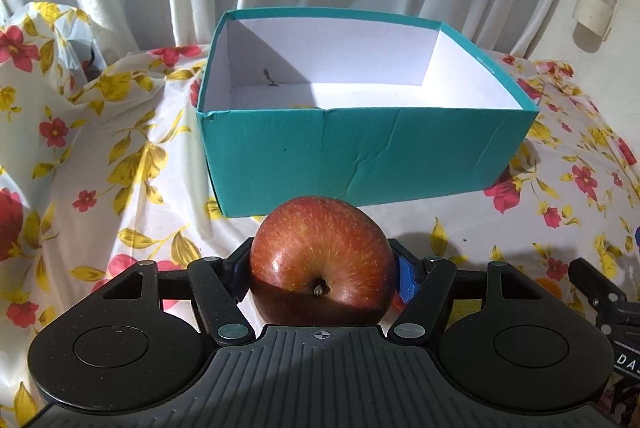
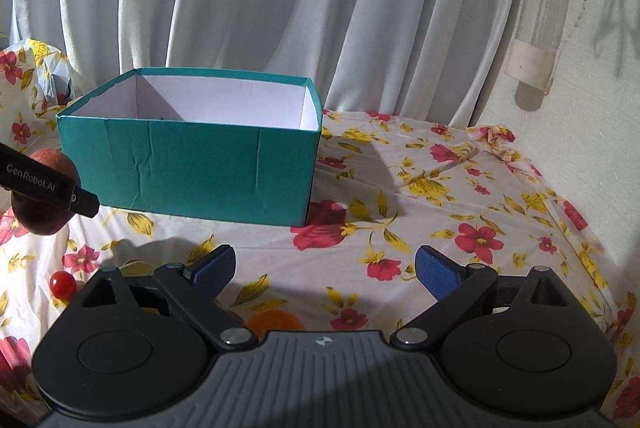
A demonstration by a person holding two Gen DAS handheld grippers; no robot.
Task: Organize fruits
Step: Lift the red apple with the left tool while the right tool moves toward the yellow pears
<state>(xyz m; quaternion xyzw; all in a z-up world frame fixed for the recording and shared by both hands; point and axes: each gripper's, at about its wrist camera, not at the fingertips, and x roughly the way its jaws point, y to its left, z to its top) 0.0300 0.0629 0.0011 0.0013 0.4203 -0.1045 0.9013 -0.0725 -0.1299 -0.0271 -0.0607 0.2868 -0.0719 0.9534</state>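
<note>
- So, readable text first: the side of the left tongs (image 2: 48, 183), seen from the right wrist view, says "GenRobot.AI" in white on black. At the far right edge of the left wrist view a black part (image 1: 624, 356) shows the letters "DA", cut off by the frame. Small print on the teal box's rim is too tiny to read.
- Left tongs (image 1: 323, 268) are clamped on a red apple (image 1: 320, 260), stem end facing the camera, fingers pressed against both of its sides. They're held level, pointing at the near wall of the teal box (image 1: 360, 155), with the apple just short of it.
- The box sits open-topped on the surface, which has a floral cloth (image 1: 120, 163) over it; white inside, and a bit of stem (image 1: 269, 75) shows inside the box at the far left corner.
- Right tongs (image 2: 325, 270) are spread wide with nothing between the blue pads (image 2: 436, 274), hovering low over the cloth and aimed past the box's right corner.
- A small red cherry-like fruit (image 2: 62, 284) lies on the cloth at left, and an orange fruit (image 2: 276, 320) sits partly hidden under the right tongs.
- White curtain (image 2: 280, 7) hangs behind everything.
</note>
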